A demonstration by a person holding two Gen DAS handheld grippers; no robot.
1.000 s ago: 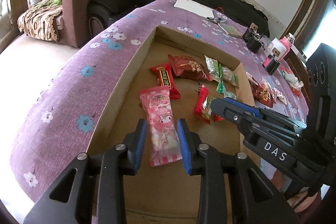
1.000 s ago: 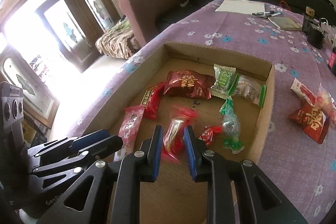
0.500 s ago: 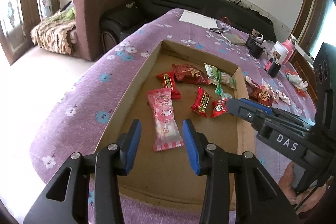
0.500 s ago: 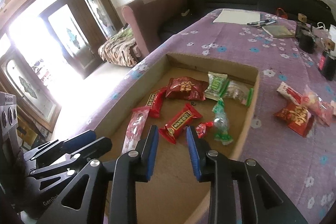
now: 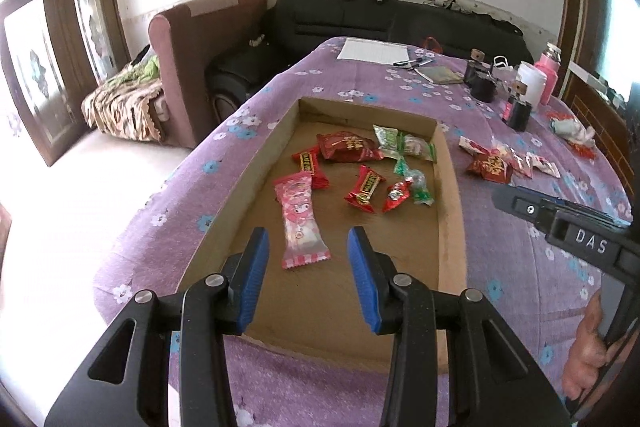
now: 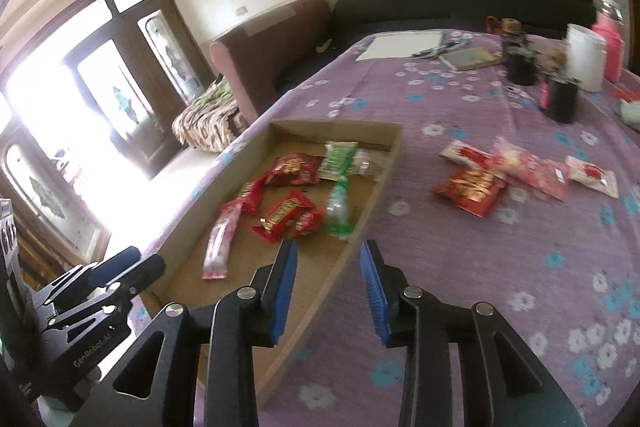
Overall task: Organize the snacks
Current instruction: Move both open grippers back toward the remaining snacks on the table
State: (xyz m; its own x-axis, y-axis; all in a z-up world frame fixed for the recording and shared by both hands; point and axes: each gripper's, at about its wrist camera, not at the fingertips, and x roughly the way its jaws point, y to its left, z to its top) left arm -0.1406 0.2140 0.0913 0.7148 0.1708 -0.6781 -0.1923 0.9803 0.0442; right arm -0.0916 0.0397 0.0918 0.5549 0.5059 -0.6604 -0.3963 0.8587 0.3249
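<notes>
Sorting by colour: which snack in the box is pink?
The long pink marshmallow packet with a cartoon face, lying nearest the left gripper; the others in the cardboard box are red or green.

Pink marshmallow pack (image 5: 299,219), red and green snacks (image 5: 365,188) flat in cardboard tray (image 5: 450,203); red, perhaps pink packets (image 6: 472,189) on cloth

My left gripper (image 5: 308,275) and right gripper (image 6: 328,287) are black, with blue ribbed pads (image 5: 256,267) and silver screws; white "DAS" lettering marks one.
</notes>
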